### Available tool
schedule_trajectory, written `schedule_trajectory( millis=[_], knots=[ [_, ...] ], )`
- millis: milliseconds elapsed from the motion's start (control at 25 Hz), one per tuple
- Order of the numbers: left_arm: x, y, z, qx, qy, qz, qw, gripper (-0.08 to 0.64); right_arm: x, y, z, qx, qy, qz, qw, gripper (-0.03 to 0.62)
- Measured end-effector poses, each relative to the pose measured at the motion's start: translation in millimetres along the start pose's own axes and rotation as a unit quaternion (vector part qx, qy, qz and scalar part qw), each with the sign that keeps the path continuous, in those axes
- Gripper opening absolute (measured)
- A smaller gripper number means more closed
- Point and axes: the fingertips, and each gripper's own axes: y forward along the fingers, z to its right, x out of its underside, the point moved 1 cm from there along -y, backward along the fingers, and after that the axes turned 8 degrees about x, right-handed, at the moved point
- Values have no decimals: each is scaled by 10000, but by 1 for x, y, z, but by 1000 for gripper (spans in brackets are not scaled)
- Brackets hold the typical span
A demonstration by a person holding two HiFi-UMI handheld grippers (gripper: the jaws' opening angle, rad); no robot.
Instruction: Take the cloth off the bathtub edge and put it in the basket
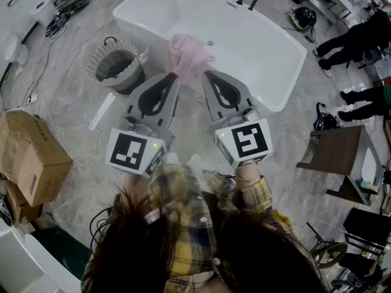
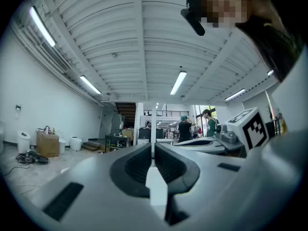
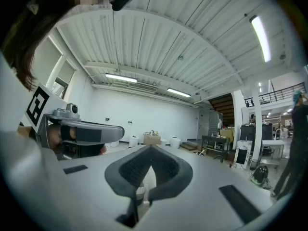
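The pink cloth (image 1: 190, 52) hangs over the near edge of the white bathtub (image 1: 256, 47). It is bunched up and a bit of it falls inside the tub.

The basket (image 1: 115, 66) stands on the grey floor (image 1: 79, 121), just beside the left end of the bathtub. It is round and woven, and it looks dark inside. The cloth is not in it.

The person holds both grippers out in front, side by side and level, pointing at the bathtub. In the head view the tip of the left gripper (image 1: 175, 76) and the tip of the right gripper (image 1: 207, 74) sit just under the cloth, one on each side of it. I cannot tell if they touch it.

In the left gripper view, the jaws of the left gripper (image 2: 153, 146) are together, with nothing between them. In the right gripper view, the jaws of the right gripper (image 3: 150, 148) are together too, and nothing is held there.

A cardboard box (image 1: 29, 157) sits on the floor at the far left, well apart from the basket.
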Motion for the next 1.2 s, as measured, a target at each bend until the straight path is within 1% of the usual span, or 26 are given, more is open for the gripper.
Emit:
schedule_trajectory(
  millis=[240, 480, 840, 1000, 1200],
  knots=[
    [1, 6, 7, -4, 36, -23, 10000, 32, 1, -6, 9, -2, 81, 47, 10000, 15],
    [1, 11, 12, -211, 96, -21, 9997, 32, 8, -15, 28, -15, 218, 28, 9998, 15],
    [6, 16, 21, -514, 201, -74, 9985, 32, 23, -22, 46, -193, 329, 40, 9993, 15],
    [10, 21, 10, -616, 196, -109, 9978, 32, 28, -8, 50, -289, 380, 22, 9989, 15],
    [18, 30, -23, -739, 147, -157, 9970, 32, 36, 25, 53, -333, 412, -40, 9986, 15]
  ],
)
